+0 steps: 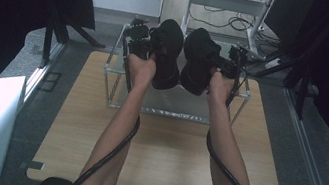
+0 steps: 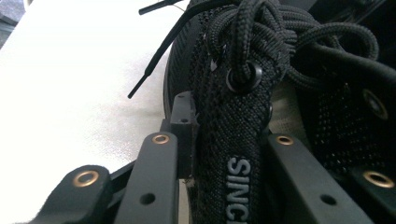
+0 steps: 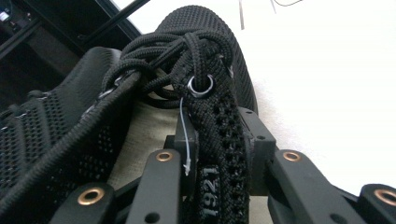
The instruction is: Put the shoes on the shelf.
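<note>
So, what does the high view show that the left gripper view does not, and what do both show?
High view alone: both forearms, the wooden table, a clear rack, and the right shoe held by the right gripper.
Left gripper view alone: the knotted laces, an eyelet, white letters on the collar and a lace end hanging free.
Both: the left gripper with its jaws pinching the left shoe.

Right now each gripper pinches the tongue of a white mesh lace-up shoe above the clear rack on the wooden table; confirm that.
Wrong only in colour: the shoes are black, not white. The left gripper pinches the left black mesh shoe and the right gripper the right black mesh shoe, both by the tongue, above the clear rack, as the high view shows.
</note>
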Motion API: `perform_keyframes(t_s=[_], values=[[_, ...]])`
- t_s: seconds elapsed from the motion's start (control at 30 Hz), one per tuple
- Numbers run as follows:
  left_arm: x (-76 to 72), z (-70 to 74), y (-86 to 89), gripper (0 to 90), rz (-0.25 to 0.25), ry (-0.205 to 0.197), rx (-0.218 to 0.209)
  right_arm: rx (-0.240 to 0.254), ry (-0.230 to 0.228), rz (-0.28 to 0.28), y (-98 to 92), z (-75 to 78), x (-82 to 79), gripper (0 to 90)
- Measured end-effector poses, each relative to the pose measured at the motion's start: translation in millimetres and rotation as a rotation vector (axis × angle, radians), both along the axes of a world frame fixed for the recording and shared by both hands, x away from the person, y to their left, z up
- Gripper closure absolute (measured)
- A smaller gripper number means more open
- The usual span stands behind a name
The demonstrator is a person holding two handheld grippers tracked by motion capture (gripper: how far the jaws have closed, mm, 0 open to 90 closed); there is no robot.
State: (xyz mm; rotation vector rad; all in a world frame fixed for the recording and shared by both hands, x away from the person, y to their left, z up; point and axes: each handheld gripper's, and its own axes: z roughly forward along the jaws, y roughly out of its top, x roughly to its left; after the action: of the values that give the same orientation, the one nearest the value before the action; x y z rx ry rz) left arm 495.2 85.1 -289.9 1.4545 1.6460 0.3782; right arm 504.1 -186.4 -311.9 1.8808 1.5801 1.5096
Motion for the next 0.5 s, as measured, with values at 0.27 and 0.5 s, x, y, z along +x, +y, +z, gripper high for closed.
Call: perform_keyframes(t_s=[0.27,0.5], values=[[4.7,-3.5,-2.2,63.5,-0.031,0.015,0.000,0.004,-0.004,0.023,-0.2,-0.7,3.1,63.7],[6.2,-5.8,-10.4,56.0,-0.059,0.024,0.021,0.007,-0.020,0.068,6.3,-0.6,3.1,52.3]])
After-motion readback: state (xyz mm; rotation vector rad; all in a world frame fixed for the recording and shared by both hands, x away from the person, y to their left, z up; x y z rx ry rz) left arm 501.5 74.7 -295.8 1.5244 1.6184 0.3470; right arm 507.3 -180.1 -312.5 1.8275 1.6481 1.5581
